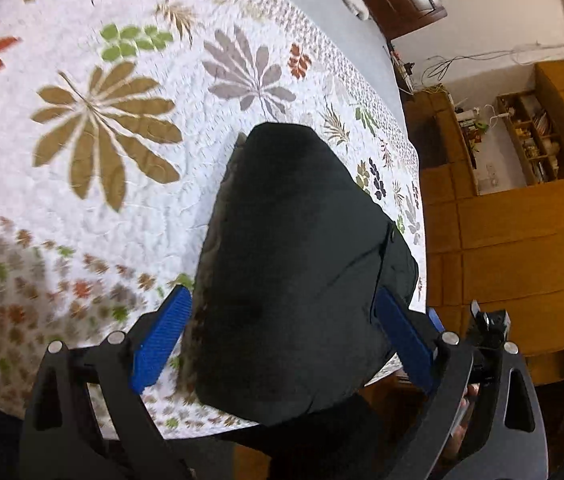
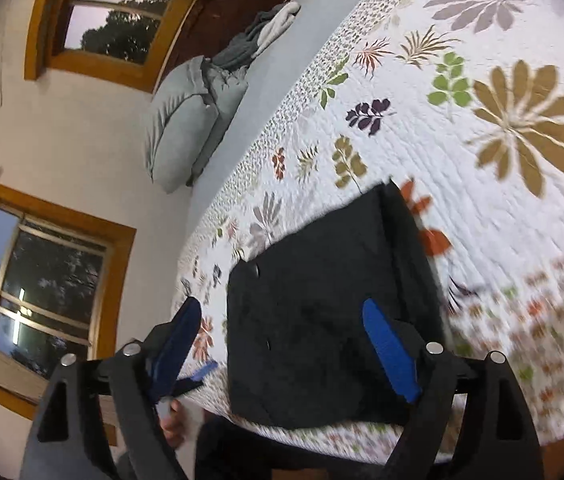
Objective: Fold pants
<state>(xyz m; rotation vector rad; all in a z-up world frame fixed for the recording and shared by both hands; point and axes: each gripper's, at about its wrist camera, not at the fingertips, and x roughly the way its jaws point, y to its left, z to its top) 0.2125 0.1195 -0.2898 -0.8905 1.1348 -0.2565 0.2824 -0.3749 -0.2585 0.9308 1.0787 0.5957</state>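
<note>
- Black pants (image 1: 298,276), folded into a compact bundle, lay on the leaf-patterned quilt (image 1: 81,208) near the bed's edge.
- Left tongs (image 1: 286,300) were spread wide, blue pads (image 1: 161,336) flanking the bundle; whether they touched it could not be told.
- Right tongs (image 2: 282,308) were likewise released, with the pants (image 2: 322,320) lying between the fingers.
- Grey pillows (image 2: 189,116) were stacked by the wall.

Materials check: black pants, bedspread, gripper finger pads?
Pants: matte black woven cloth, likely cotton or a blend; soft folds, visible seam, no sheen.
Bedspread: quilted white fabric, stitched ripples, printed leaves.
Finger pads: blue, ribbed, matte; probably rubber or printed plastic.
</note>
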